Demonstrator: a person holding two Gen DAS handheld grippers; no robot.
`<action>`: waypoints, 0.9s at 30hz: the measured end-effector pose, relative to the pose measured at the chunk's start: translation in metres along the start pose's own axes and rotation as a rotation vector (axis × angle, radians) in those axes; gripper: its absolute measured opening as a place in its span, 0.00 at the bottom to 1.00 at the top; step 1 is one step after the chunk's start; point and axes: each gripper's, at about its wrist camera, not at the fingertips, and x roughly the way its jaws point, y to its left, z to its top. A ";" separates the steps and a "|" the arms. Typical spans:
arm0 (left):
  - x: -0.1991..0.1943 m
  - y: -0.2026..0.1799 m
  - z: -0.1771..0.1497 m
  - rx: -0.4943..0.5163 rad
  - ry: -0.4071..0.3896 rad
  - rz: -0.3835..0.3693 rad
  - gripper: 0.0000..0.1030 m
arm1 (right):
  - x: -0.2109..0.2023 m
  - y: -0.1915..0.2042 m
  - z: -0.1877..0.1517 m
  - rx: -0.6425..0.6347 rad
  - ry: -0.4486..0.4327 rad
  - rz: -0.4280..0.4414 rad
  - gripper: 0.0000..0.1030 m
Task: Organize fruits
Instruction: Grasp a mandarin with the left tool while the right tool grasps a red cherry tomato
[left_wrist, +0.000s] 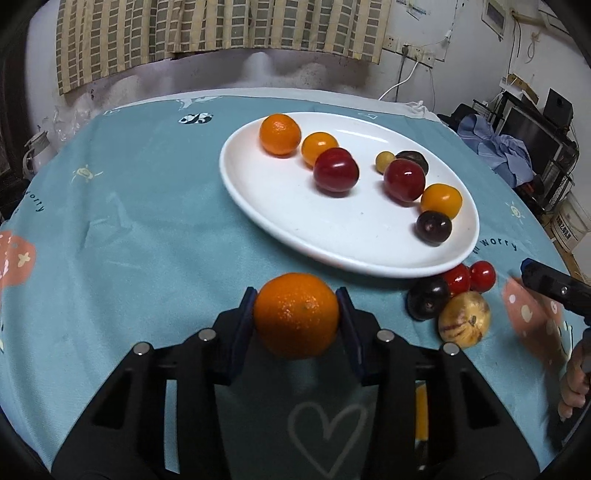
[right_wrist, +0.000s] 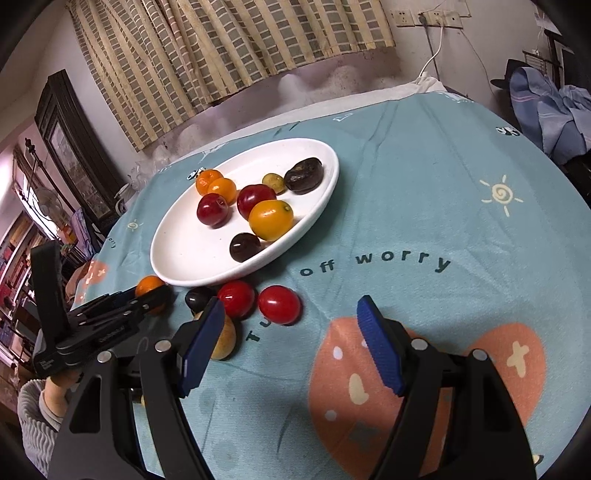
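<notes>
Left tongs (left_wrist: 296, 317) closed on a mandarin (left_wrist: 296, 314), pads pressed to its two sides, fruit lifted just short of the white plate (left_wrist: 280, 218). Grip sits across the widest part, likely so the round skin does not slip on the way over the rim.

Right tongs (right_wrist: 291, 341) spread wide, nothing between the pads, hovering over the blue cloth of the worktop (right_wrist: 443, 206) near its front edge.

Plate lies toward the worktop's far edge, already carrying orange, red and dark fruits; its near left part is bare, room for the mandarin.

Loose fruit remains off the plate at its near rim: two red tomatoes (right_wrist: 279, 304), a dark plum (left_wrist: 427, 298), a yellow striped fruit (left_wrist: 464, 319). These crowd the rim on the right side; left approach looks unobstructed.
</notes>
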 end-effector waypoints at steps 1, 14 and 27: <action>-0.003 0.003 -0.002 -0.002 -0.003 0.012 0.42 | 0.001 0.000 0.000 -0.014 0.003 -0.020 0.72; -0.006 0.016 -0.005 -0.046 0.000 0.040 0.44 | 0.030 0.027 -0.011 -0.293 0.059 -0.133 0.45; 0.001 0.013 -0.003 -0.031 0.021 0.029 0.44 | 0.044 0.030 -0.003 -0.255 0.094 -0.055 0.27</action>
